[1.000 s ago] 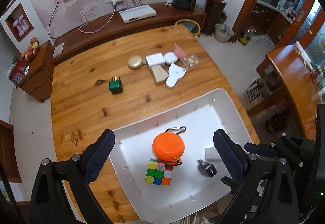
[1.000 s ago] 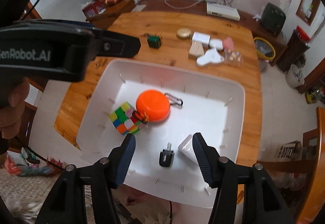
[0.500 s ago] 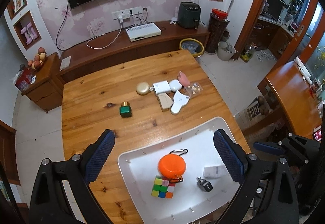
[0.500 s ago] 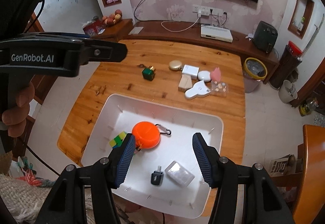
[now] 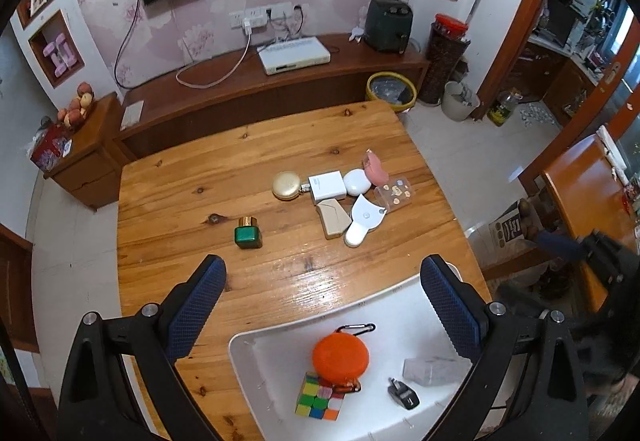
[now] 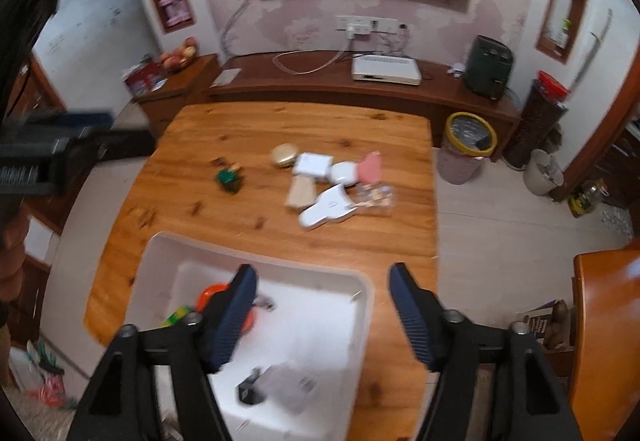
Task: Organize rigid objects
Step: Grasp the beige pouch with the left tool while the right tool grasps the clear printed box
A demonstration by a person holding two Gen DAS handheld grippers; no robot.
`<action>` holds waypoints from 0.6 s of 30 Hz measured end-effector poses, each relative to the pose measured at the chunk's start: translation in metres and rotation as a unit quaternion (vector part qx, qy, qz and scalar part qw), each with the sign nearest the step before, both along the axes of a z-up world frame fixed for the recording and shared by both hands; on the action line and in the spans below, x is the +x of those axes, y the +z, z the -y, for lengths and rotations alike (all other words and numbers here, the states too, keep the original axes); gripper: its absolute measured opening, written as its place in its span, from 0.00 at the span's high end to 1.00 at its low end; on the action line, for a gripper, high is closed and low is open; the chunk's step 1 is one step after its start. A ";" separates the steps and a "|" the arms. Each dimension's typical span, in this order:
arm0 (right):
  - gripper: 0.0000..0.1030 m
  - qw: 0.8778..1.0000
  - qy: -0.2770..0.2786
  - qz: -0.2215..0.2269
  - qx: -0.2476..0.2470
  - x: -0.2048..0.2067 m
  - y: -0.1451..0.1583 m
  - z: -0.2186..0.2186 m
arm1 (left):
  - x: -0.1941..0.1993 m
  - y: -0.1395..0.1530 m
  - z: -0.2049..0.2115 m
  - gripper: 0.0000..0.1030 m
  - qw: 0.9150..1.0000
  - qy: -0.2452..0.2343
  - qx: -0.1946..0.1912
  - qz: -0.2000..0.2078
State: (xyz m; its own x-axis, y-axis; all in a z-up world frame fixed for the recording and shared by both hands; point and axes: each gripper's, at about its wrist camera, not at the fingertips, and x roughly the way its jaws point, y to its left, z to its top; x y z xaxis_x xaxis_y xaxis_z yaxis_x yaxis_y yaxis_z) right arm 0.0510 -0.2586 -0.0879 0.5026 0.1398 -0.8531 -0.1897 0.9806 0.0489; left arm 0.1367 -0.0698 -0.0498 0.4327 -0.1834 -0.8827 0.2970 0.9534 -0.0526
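Both my grippers have pulled up and back from the white bin (image 5: 256, 353) in the last second; left gripper (image 5: 322, 315) and right gripper (image 6: 322, 307) are wide open, empty. Rubik's cube (image 5: 320, 397), orange case (image 5: 341, 357), adapter (image 5: 403, 395) sit binned. Green bottle (image 5: 248, 234) and the white cluster remain on the worktop (image 5: 180, 209), so next pick is due

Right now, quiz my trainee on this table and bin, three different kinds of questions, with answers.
1. True or false: the puzzle cube lies inside the white bin.
2. Which stands apart from the cluster on the table: A) green bottle B) white square box C) pink piece?
3. Fill in: both tongs, left and right, are ____ and hold nothing.

Key: 1 true; 2 A; 3 open.
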 end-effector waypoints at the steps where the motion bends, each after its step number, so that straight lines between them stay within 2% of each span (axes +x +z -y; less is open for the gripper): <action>1: 0.27 1.000 -0.008 0.001 0.000 0.008 -0.002 0.007 | 0.004 -0.005 0.001 0.05 1.000 0.004 0.001 -0.006; 11: 0.27 0.999 -0.034 -0.038 0.014 0.097 -0.048 0.051 | 0.060 -0.085 0.026 0.05 0.994 0.048 0.027 -0.090; 15: 0.27 0.996 -0.054 -0.069 0.022 0.136 -0.078 0.063 | 0.083 -0.121 0.039 0.05 0.991 0.066 0.052 -0.108; 18: 0.27 0.992 -0.068 -0.100 0.047 0.163 -0.101 0.070 | 0.098 -0.150 0.046 0.05 0.987 0.075 0.062 -0.127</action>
State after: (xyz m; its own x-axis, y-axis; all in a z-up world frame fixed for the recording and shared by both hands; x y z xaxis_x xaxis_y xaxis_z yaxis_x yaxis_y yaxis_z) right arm 0.2145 -0.3289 -0.1891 0.3451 0.1657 -0.9238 -0.0343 0.9859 0.1641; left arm 0.2347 -0.1161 -0.1998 0.2090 -0.0169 -0.9778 0.1440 0.9895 0.0137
